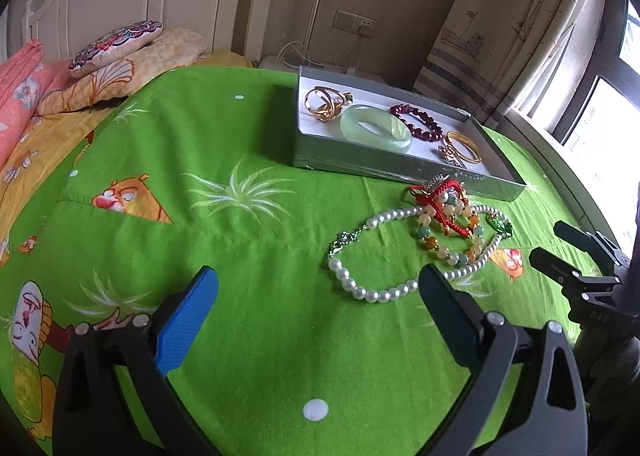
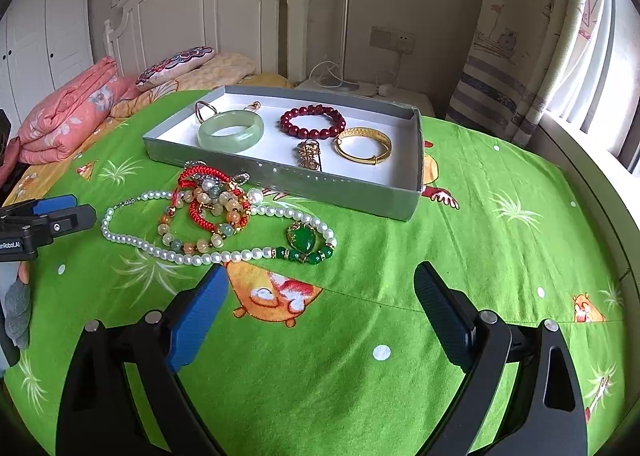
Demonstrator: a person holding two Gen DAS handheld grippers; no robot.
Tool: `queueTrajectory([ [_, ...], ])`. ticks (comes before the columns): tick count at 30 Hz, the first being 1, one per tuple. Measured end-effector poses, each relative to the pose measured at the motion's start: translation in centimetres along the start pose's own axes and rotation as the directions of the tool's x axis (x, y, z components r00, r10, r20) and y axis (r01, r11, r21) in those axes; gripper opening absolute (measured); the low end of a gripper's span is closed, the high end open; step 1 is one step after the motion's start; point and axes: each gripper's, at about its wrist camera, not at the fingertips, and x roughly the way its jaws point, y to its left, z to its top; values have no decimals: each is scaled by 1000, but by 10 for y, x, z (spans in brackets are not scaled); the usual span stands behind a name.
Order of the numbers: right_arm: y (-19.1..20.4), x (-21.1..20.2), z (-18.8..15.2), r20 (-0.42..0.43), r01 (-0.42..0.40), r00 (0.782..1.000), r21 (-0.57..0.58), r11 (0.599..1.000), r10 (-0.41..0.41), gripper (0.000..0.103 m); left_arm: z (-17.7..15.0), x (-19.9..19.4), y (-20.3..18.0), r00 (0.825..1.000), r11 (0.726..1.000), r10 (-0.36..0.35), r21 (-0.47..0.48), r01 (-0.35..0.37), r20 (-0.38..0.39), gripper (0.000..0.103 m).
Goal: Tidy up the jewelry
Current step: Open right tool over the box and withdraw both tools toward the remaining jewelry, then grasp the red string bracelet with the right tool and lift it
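Five pieces already lie in the grey box (image 2: pixel 280 184) toward the head of the bed (image 2: pixel 500 256): a pale green bangle (image 2: pixel 231 131), a dark red bead bracelet (image 2: pixel 312 122), a gold bangle (image 2: pixel 363 145), gold rings (image 1: pixel 322 103) and a small clasp (image 2: pixel 309 156). The rest waits on the green sheet just beside the box's near wall, a pearl necklace (image 2: pixel 160 252) tangled with a red cord bracelet (image 2: pixel 200 192) and a green pendant (image 2: pixel 303 239), probably heaped there for sorting. The left gripper (image 1: pixel 318 290) and right gripper (image 2: pixel 320 284) both tilt down toward the heap, jaws spread wide and empty, the left one's tip beside the pearls. A fingertip (image 2: pixel 24 272) shows at the left gripper's handle.
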Motion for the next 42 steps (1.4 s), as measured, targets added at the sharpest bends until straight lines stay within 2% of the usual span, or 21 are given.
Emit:
queueTrajectory([
  [6, -6, -1, 0, 9, -20, 1000, 28, 999, 19, 90, 0, 0, -3, 1000, 1000, -9, 6, 9, -4, 100],
  [8, -4, -1, 1, 5, -33, 999, 16, 999, 33, 83, 0, 0, -1, 1000, 1000, -11, 3, 11, -4, 100],
  [13, 2, 13, 13, -26, -144, 989, 15, 990, 144, 53, 1, 2, -2, 1000, 1000, 0, 8, 0, -11, 100],
  [19, 43, 38, 47, -44, -201, 979, -122, 972, 197, 38, 1, 3, -2, 1000, 1000, 9, 12, -8, -17, 100],
  [23, 67, 58, 63, -100, -197, 979, -234, 952, 178, 31, 0, 4, -2, 1000, 1000, 9, 12, -8, -18, 100],
  [26, 76, 64, 69, -102, -204, 978, -278, 939, 183, 26, 0, 4, -3, 1000, 1000, 6, 11, -6, -20, 100],
  [28, 77, 63, 68, -101, -216, 976, -293, 931, 194, 14, -1, 5, -3, 1000, 1000, 5, 11, -5, -23, 100],
  [30, 76, 53, 65, -72, -245, 970, -301, 922, 234, 8, -1, 6, -3, 1000, 1000, 6, 11, -6, -25, 100],
  [33, 71, 30, 57, -13, -269, 961, -284, 920, 276, 8, -2, 6, -3, 1000, 1000, 8, 10, -8, -27, 100],
  [37, 46, -5, 48, 83, -321, 937, -176, 930, 339, 8, -2, 7, -3, 999, 1000, 14, 10, -14, -31, 100],
  [42, 15, -38, 33, 164, -352, 918, -83, 932, 361, 8, -1, 8, -4, 999, 1000, 26, 8, -25, -38, 100],
])
